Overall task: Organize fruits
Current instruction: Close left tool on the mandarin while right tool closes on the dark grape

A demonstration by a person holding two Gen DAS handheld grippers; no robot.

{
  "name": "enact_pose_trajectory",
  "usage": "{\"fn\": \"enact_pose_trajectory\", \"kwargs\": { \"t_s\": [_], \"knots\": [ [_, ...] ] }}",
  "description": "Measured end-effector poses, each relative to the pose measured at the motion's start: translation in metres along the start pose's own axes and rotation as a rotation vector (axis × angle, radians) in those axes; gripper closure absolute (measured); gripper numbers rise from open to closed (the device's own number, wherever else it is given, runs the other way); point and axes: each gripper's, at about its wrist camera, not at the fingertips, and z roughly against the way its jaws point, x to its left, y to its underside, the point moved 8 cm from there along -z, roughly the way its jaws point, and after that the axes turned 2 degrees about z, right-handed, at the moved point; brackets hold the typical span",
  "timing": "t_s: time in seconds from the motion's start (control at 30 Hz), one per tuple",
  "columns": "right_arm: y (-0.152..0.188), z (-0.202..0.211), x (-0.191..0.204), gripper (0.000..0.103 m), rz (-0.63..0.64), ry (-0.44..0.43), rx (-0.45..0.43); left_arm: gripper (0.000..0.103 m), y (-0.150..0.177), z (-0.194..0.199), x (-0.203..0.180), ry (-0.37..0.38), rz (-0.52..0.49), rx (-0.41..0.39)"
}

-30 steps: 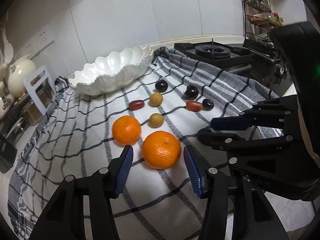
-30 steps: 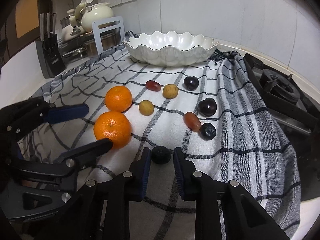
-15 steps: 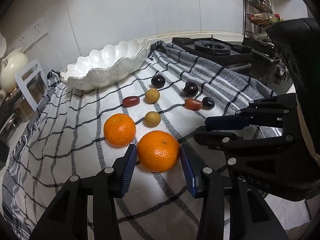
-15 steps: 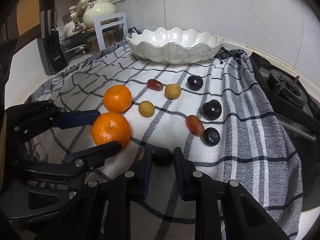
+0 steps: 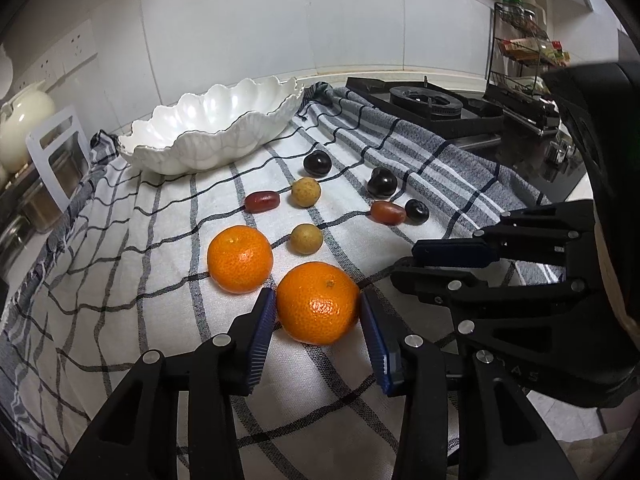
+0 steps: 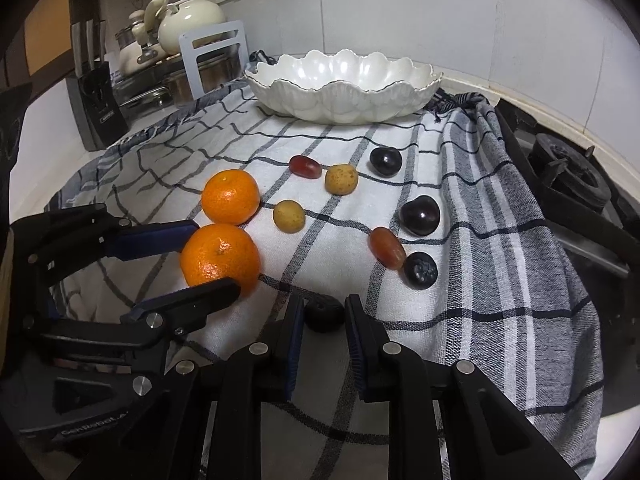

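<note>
My left gripper [image 5: 318, 312] has closed its blue pads onto the near orange [image 5: 318, 302] on the checked cloth; it also shows in the right wrist view [image 6: 218, 256]. A second orange [image 5: 240, 259] lies just behind it. My right gripper [image 6: 322, 314] is shut on a small dark fruit [image 6: 323, 313] on the cloth. Further back lie two yellow-brown fruits [image 5: 306, 192], two red grapes [image 5: 262, 201] and several dark fruits [image 5: 382, 182]. The white scalloped bowl [image 5: 208, 148] stands empty at the back.
A gas stove [image 5: 432, 104] sits to the right of the cloth, with a spice rack [image 5: 524, 52] behind it. A white teapot [image 6: 192, 20], metal pots and a knife block [image 6: 96, 92] stand at the left. The tiled wall is close behind the bowl.
My left gripper moved forward around the near orange and narrowed until its pads touch it. My right gripper stays shut on the small dark fruit, hardly moved.
</note>
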Motion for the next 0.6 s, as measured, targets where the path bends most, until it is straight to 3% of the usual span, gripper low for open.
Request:
{"fn": "enact_pose_trajectory", "kwargs": {
  "t_s": [0.3, 0.6],
  "knots": [
    [-0.005, 0.013, 0.0, 0.08, 0.013, -0.04, -0.019, 0.061, -0.006, 0.016, 0.007, -0.051, 0.111, -0.008],
    [-0.036, 0.038, -0.007, 0.08, 0.065, -0.055, -0.111, 0.062, -0.029, 0.039, 0.014, -0.114, 0.189, -0.09]
  ]
}}
